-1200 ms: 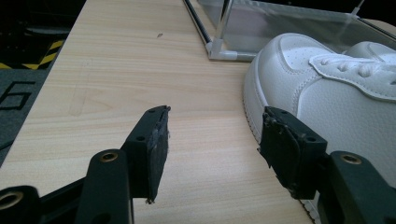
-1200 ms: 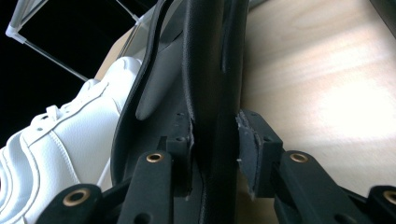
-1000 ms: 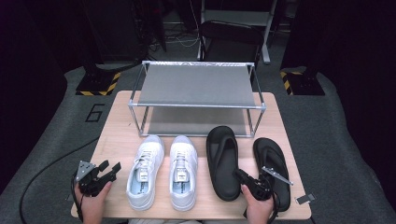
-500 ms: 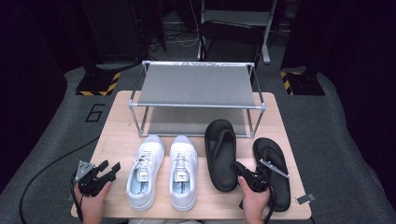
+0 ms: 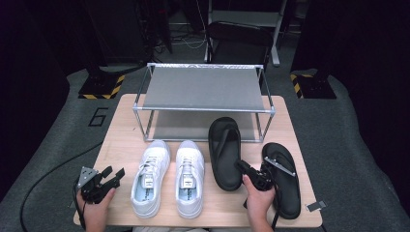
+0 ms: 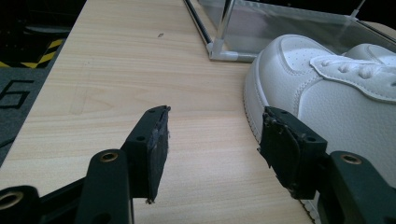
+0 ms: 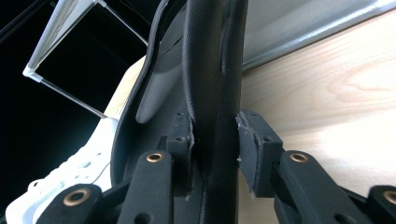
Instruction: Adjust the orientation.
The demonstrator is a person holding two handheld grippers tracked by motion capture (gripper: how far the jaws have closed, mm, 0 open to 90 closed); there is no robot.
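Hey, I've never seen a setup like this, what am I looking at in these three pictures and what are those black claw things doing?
A person sits at a wooden table holding a hand-operated tool with black tongs in each hand. The high view looks down from above; the other two come from small cameras riding on each tool, looking along its jaws. On the table stand a metal shoe rack, a pair of white sneakers, and two black flip-flops. The right tongs are shut on the edge of the left flip-flop, as the right gripper view shows close up. The other flip-flop lies flat. The left tongs are open and hold nothing, beside a sneaker.
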